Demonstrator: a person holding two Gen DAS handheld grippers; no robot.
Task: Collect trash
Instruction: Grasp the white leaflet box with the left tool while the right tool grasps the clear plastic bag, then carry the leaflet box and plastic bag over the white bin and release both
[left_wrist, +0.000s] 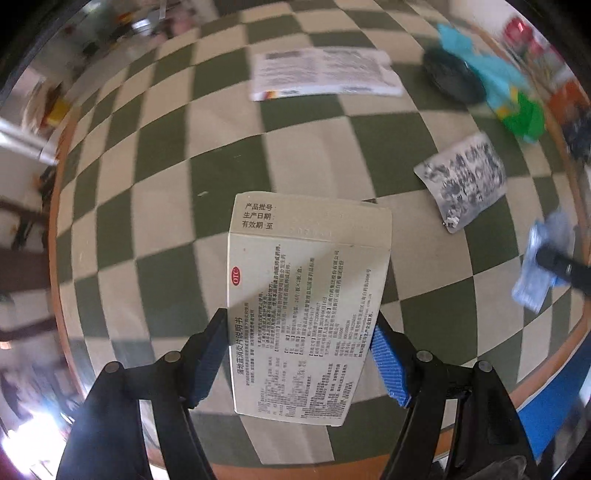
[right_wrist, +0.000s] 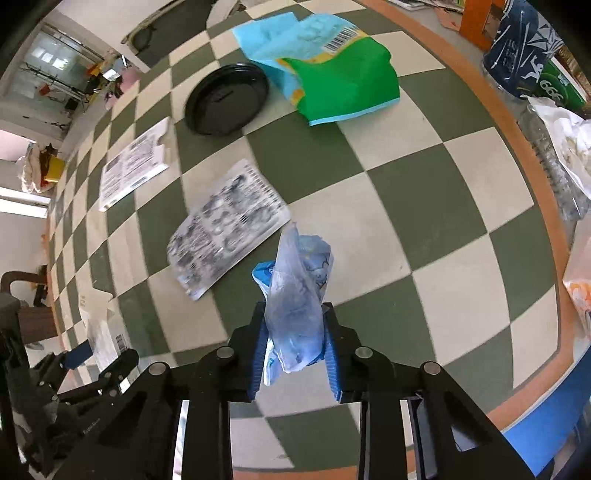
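My left gripper (left_wrist: 299, 332) is shut on a flattened white medicine box (left_wrist: 308, 295) with Chinese print, held above the checkered table. My right gripper (right_wrist: 295, 325) is shut on a crumpled pale blue plastic wrapper (right_wrist: 299, 295), also lifted off the table; it shows at the right edge of the left wrist view (left_wrist: 535, 273). On the table lie a grey printed wrapper (right_wrist: 225, 229), a white printed leaflet (right_wrist: 133, 166), a black plastic lid (right_wrist: 225, 99) and a blue and green bag (right_wrist: 325, 62). The left gripper and its box show at lower left in the right wrist view (right_wrist: 103, 339).
The table (right_wrist: 424, 177) has a green and cream checkered cloth with an orange rim (right_wrist: 546, 206). Along its right edge stand a plastic bottle (right_wrist: 554, 166), a dark blue printed bag (right_wrist: 517, 48) and a white bag (right_wrist: 569, 140). A chair (right_wrist: 22, 284) is at the left.
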